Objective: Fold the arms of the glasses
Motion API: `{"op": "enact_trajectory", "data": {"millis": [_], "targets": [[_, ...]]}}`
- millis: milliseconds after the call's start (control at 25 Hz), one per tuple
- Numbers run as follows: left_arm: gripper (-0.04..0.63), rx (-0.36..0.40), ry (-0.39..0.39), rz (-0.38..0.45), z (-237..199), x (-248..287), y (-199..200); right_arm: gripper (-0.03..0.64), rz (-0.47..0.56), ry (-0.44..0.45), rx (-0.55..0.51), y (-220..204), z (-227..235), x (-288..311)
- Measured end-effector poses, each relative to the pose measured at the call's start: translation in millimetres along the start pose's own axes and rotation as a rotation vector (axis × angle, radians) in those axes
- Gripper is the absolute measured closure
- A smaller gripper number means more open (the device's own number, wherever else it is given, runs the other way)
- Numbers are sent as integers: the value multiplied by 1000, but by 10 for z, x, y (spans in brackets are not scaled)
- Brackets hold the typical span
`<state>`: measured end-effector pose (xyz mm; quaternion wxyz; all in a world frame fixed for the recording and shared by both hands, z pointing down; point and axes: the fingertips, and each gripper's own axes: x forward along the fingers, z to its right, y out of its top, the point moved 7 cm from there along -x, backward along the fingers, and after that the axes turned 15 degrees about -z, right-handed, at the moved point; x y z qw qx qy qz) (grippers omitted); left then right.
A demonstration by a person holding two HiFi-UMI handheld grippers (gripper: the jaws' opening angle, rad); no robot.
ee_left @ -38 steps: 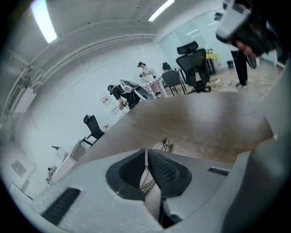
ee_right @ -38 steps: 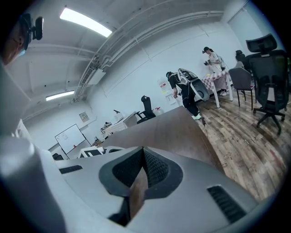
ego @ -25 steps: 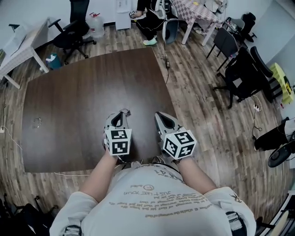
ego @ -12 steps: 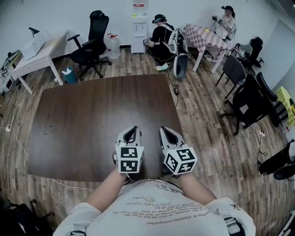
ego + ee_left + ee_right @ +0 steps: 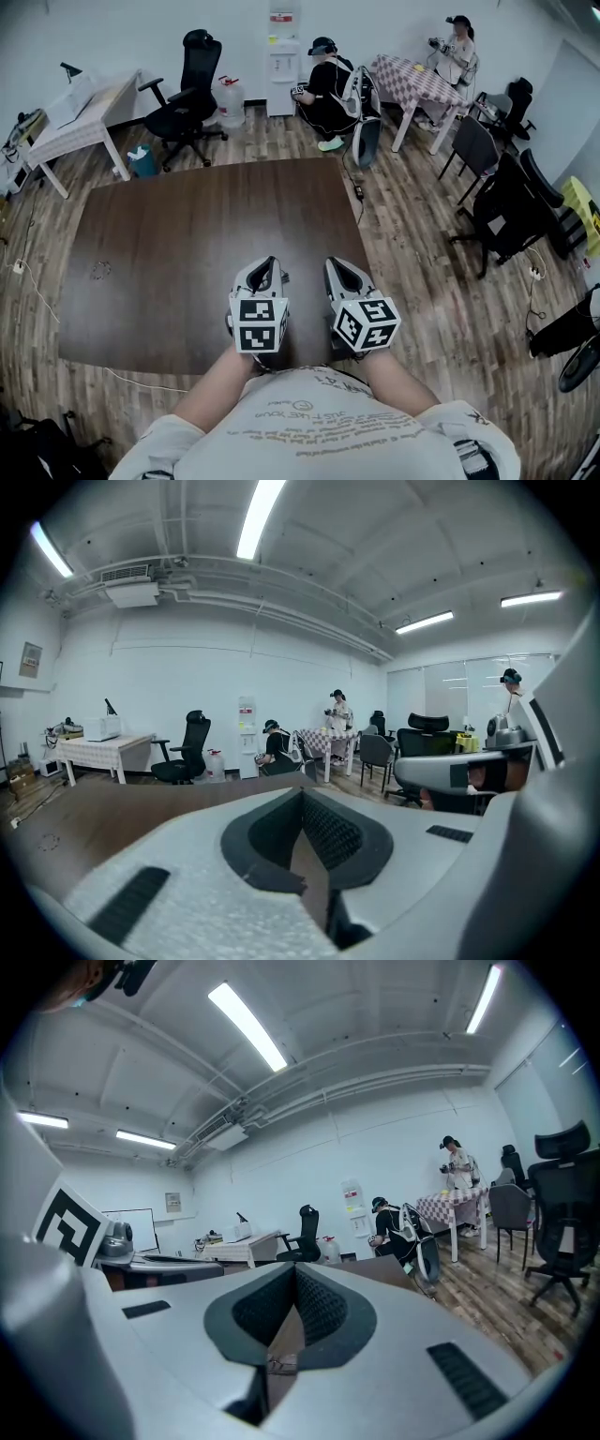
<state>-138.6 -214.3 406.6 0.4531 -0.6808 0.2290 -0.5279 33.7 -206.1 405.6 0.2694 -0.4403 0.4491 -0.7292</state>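
Note:
The glasses [image 5: 99, 270] lie as a small pale shape on the far left of the dark brown table [image 5: 187, 225], too small to show how their arms stand. My left gripper [image 5: 269, 263] and right gripper [image 5: 335, 264] hover side by side over the table's near edge, well to the right of the glasses. Both are shut with nothing between their jaws. In the left gripper view the left gripper [image 5: 302, 797] points level across the table toward the room. The right gripper [image 5: 293, 1271] in the right gripper view does the same.
A black office chair [image 5: 187, 84] and a white desk [image 5: 80, 112] stand beyond the table's far left corner. People sit near a checkered table [image 5: 412, 80] at the back. More dark chairs [image 5: 506, 187] stand on the wooden floor to the right.
The head view has tilted up, so more of the far room shows and the table sits lower in frame. Both grippers stay shut at the table's near edge.

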Motion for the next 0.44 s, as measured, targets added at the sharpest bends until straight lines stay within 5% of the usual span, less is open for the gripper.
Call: {"op": "enact_trajectory", "data": {"millis": [440], "targets": [[580, -22, -1, -1, 17, 16, -9, 604, 3, 0, 2, 5, 69, 9]]}}
